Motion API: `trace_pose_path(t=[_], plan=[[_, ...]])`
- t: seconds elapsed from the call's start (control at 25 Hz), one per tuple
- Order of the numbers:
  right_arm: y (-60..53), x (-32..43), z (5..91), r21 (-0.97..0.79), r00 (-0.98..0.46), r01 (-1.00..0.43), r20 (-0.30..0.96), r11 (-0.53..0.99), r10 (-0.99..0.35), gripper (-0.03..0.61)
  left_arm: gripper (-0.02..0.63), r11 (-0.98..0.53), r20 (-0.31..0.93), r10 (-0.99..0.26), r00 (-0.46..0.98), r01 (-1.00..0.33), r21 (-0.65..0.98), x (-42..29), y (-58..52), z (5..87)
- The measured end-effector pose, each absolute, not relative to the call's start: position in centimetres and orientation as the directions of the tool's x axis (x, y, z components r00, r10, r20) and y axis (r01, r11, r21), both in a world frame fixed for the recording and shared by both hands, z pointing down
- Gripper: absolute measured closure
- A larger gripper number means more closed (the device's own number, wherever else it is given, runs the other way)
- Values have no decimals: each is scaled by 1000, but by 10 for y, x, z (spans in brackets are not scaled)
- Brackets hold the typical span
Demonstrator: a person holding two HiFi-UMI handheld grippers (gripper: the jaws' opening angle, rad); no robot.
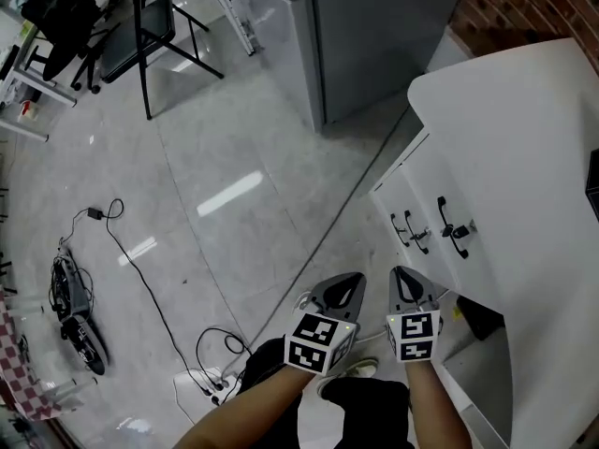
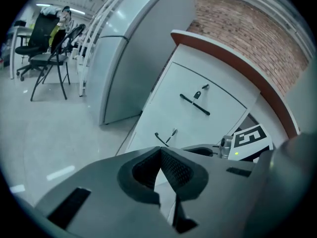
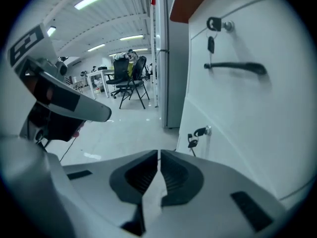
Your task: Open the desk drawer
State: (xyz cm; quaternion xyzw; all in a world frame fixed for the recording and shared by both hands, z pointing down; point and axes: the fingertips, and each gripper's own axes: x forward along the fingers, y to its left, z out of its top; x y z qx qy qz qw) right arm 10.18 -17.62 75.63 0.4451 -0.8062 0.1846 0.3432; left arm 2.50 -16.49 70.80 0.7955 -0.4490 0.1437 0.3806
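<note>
White surface (image 1: pixel 524 157) fills the right of the head view. Below its edge stands a white drawer unit (image 1: pixel 421 195), both drawers closed, with an upper handle (image 1: pixel 456 227) and a lower handle (image 1: pixel 412 232), both black. The left claw (image 1: pixel 354 279) and right claw (image 1: pixel 397 272) hang side by side just in front of the unit, near the handles but touching neither. Cables (image 1: pixel 122 251) lie on the pale floor (image 1: pixel 243 157). A folding chair (image 1: pixel 140 36), a grey cabinet (image 1: pixel 374 36) and a brick wall (image 1: pixel 524 7) stand farther off.

Left claw view: the left claw (image 2: pixel 159 150) is clenched, its tips meeting on nothing. The drawer unit (image 2: pixel 198 83) lies ahead and apart, with both handles in sight.

Right claw view: the right claw (image 3: pixel 158 155) is likewise clenched and empty. The drawer unit (image 3: pixel 247 113) rises close on the right. The upper handle (image 3: pixel 235 67) is above the jaws, and a key (image 3: pixel 211 43) hangs from the lock over it.
</note>
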Motion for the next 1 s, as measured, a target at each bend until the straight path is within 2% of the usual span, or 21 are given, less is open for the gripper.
trace_pose_path(t=[0.16, 0.24, 0.28, 0.56, 0.76, 1.0], plan=[[-182, 100, 794, 14, -373, -828, 733, 561, -569, 561, 606, -327, 577, -587, 569, -818, 473, 27, -167, 733], [-184, 102, 814, 14, -365, -828, 745, 560, -558, 500, 606, -336, 579, -578, 575, -814, 474, 28, -166, 744], [-186, 104, 822, 11, -359, -835, 747, 550, -559, 492, 606, -339, 577, -581, 574, -815, 470, 28, -167, 748], [-206, 114, 871, 61, -300, -846, 766, 530, -568, 485, 606, -321, 571, -581, 580, -808, 494, 24, -180, 779], [-218, 123, 906, 99, -266, -837, 786, 538, -558, 458, 606, -359, 604, -566, 561, -828, 432, 24, -188, 813], [-227, 133, 931, 205, -173, -812, 809, 547, -561, 454, 606, -355, 592, -564, 576, -816, 456, 31, -184, 824]])
